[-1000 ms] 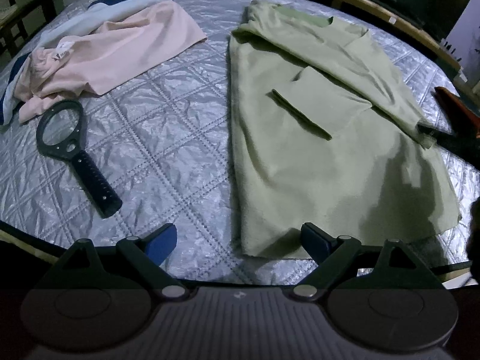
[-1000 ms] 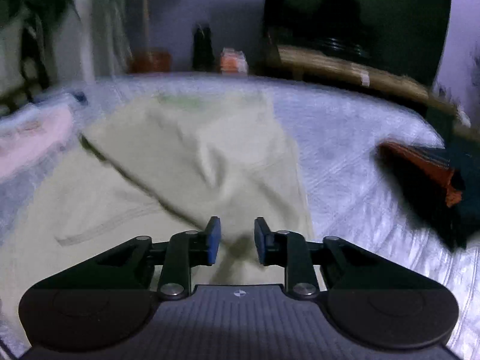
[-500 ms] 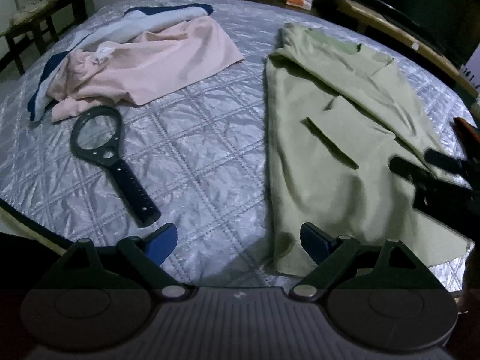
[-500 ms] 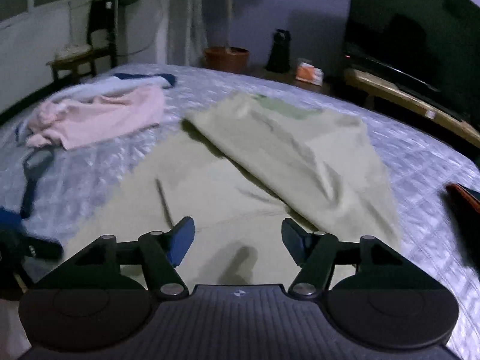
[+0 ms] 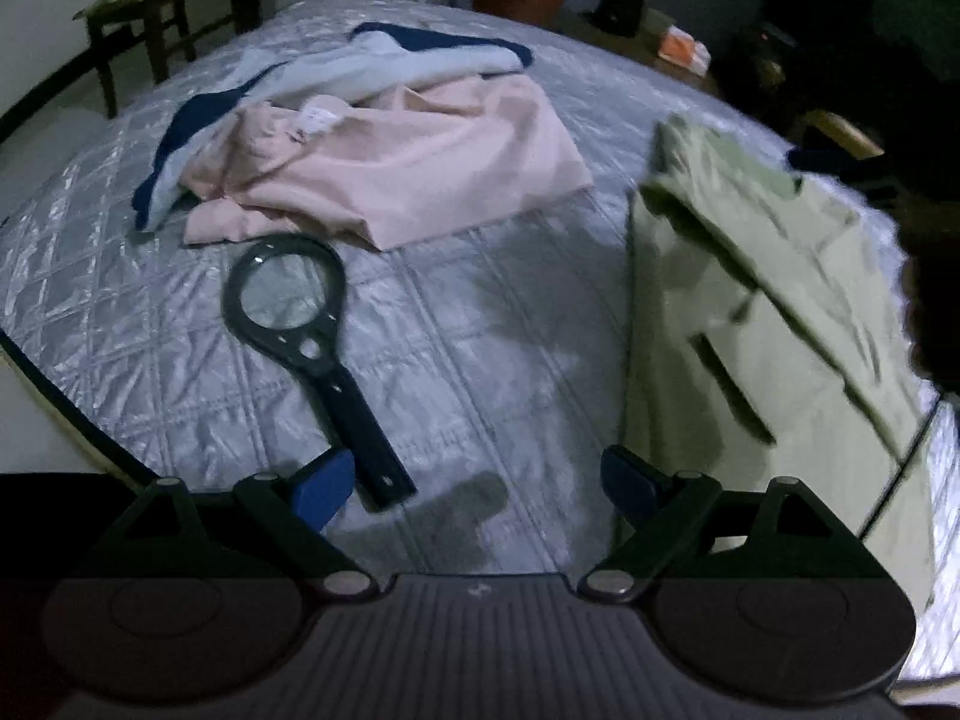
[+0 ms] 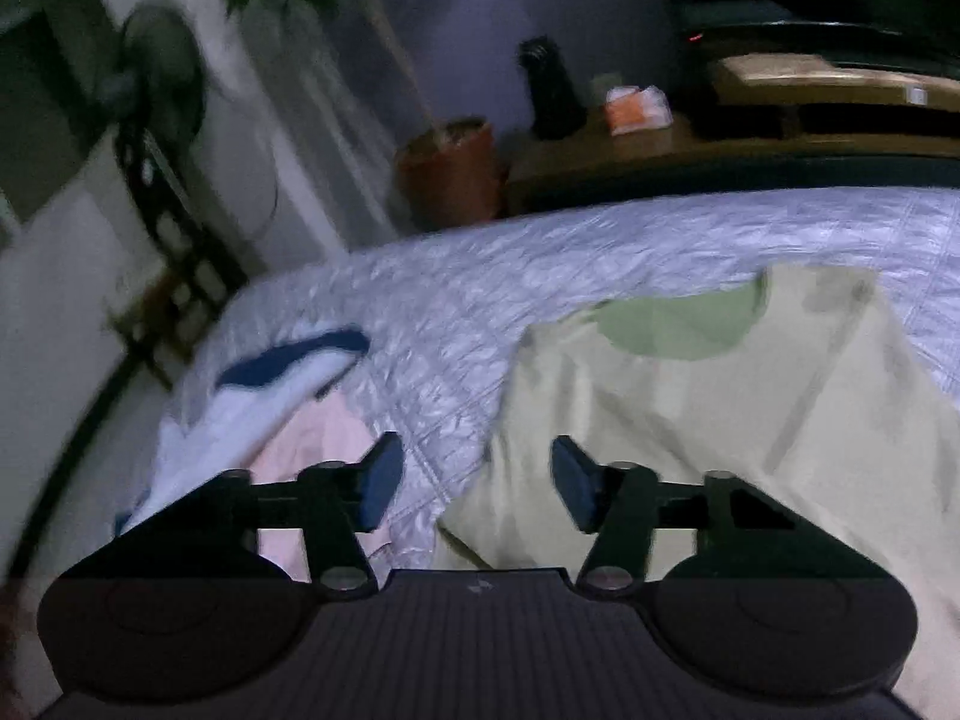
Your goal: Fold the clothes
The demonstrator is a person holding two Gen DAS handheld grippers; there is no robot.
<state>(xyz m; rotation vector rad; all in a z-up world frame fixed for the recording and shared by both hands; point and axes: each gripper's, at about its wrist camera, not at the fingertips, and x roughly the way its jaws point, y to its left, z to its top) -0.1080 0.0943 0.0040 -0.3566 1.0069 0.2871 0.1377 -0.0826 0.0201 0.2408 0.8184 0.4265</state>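
A pale green shirt (image 5: 750, 300) lies partly folded on the silver quilted bed (image 5: 480, 330), at the right of the left wrist view. In the right wrist view the green shirt (image 6: 690, 420) fills the lower right, collar toward the far side. My left gripper (image 5: 474, 483) hangs open over bare quilt just left of the shirt's edge, nothing between its fingers. My right gripper (image 6: 471, 480) hovers above the shirt's left edge, its jaws closing with nothing between them. A pink garment (image 5: 408, 174) and a blue-and-white one (image 5: 360, 69) lie crumpled at the far left.
A black magnifying glass (image 5: 300, 324) lies on the quilt near my left gripper. A wooden chair (image 5: 150, 18) stands beyond the bed's left corner. A potted plant (image 6: 450, 171), a dark speaker (image 6: 549, 90) and a low wooden bench (image 6: 780, 108) stand behind the bed.
Both views have swung to the left. The green shirt has slid to the right edge of the left wrist view. The right gripper has moved from over the shirt's middle to its left edge, jaws wider than a second ago.
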